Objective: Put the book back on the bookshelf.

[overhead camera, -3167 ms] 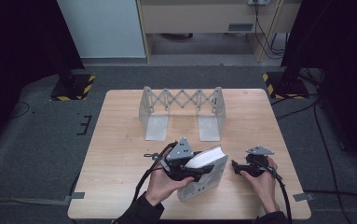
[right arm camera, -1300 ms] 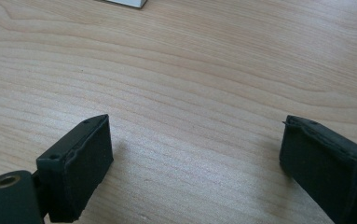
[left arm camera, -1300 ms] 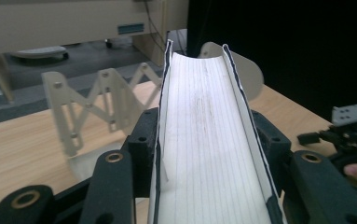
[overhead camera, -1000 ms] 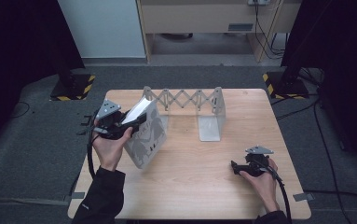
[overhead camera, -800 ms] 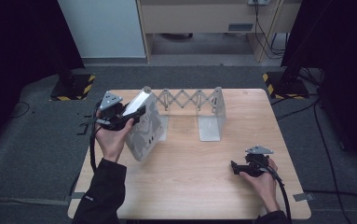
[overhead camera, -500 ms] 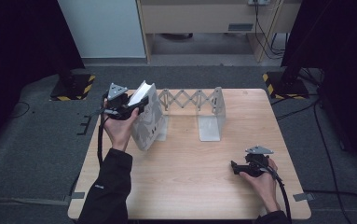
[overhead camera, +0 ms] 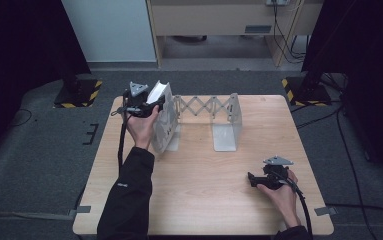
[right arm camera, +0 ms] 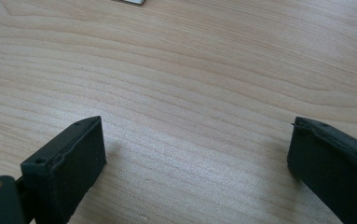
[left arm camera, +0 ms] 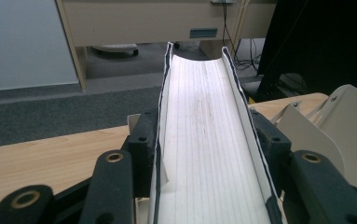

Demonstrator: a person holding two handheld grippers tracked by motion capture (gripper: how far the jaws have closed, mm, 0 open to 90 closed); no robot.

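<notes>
A book (overhead camera: 162,122) with a grey cover and white page edges stands nearly upright at the left end of a metal expanding book rack (overhead camera: 206,106). My left gripper (overhead camera: 147,106) is shut on the book's upper part. In the left gripper view the page edges (left arm camera: 204,154) run between the two black jaws, and the rack's end plate (left arm camera: 348,126) is at the right. Whether the book's lower edge touches the table is hidden by the hand. My right gripper (overhead camera: 253,179) rests open on the table near the front right, and its jaws (right arm camera: 197,158) stand wide apart over bare wood.
The wooden table (overhead camera: 204,200) has the rack across its back middle, with a second upright end plate (overhead camera: 227,125) on the right. Dark carpet surrounds the table. Yellow-black striped stand bases (overhead camera: 304,90) sit on the floor at the back corners.
My left gripper has carried the book from the front middle of the table up to the back left, against the rack's left end. The right gripper has stayed still.
</notes>
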